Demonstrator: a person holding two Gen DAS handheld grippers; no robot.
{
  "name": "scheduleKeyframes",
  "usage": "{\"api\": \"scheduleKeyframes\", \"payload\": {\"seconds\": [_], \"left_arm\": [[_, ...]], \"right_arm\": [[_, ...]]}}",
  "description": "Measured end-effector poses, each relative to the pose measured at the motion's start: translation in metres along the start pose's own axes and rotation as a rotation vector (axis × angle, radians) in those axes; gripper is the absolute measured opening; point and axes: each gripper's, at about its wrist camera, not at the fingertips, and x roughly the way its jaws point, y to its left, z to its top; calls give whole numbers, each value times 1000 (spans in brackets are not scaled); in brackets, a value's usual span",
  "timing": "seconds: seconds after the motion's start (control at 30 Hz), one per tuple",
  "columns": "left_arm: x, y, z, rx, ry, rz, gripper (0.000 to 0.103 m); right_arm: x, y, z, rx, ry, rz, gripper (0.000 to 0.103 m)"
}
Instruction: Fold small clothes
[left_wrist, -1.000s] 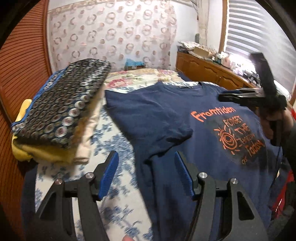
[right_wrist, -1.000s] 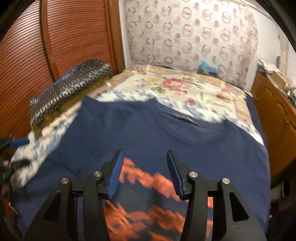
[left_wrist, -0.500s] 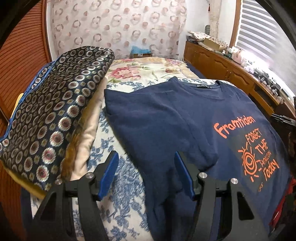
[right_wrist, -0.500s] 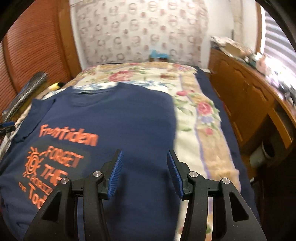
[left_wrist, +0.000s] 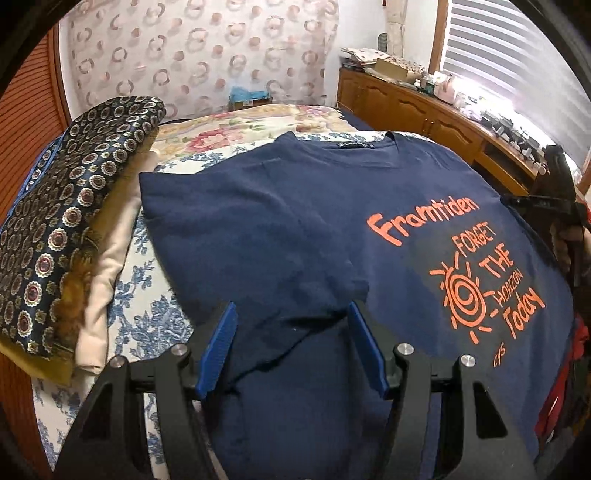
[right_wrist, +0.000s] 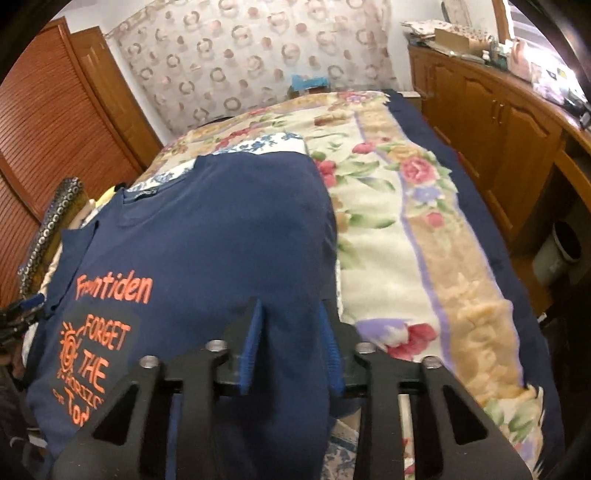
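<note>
On bed | your left gripper (left_wrist: 290, 341) jaws wide, empty over sleeve; right gripper (right_wrist: 290, 354) jaws narrowed, apparently pinching T-shirt (right_wrist: 221, 240) edge | risk: thin hold slips, fold skews.

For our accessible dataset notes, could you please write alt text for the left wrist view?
A navy T-shirt with orange print lies spread on a bed, and the left hand-held gripper hangs open over its near sleeve. A pile of folded clothes sits to the left.

A navy T-shirt (left_wrist: 295, 229) and a stack of folded clothes (left_wrist: 70, 229) are lying on the floral-covered bed (right_wrist: 406, 229).
</note>
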Motion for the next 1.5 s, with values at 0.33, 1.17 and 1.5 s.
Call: {"api": "scheduleKeyframes", "payload": {"seconds": [0.33,1.17,1.5], "left_arm": [[9,0,-10,16,4,33,62],[13,-6,-10,24,5,40,63],[13,-6,-8,27,5,47,64]], "right_arm": [[-23,19,4,-101,-79,-71,0],[-38,118,-10,-294,-128,31,42],[-15,20,1,-77,-36,-117,57]]}}
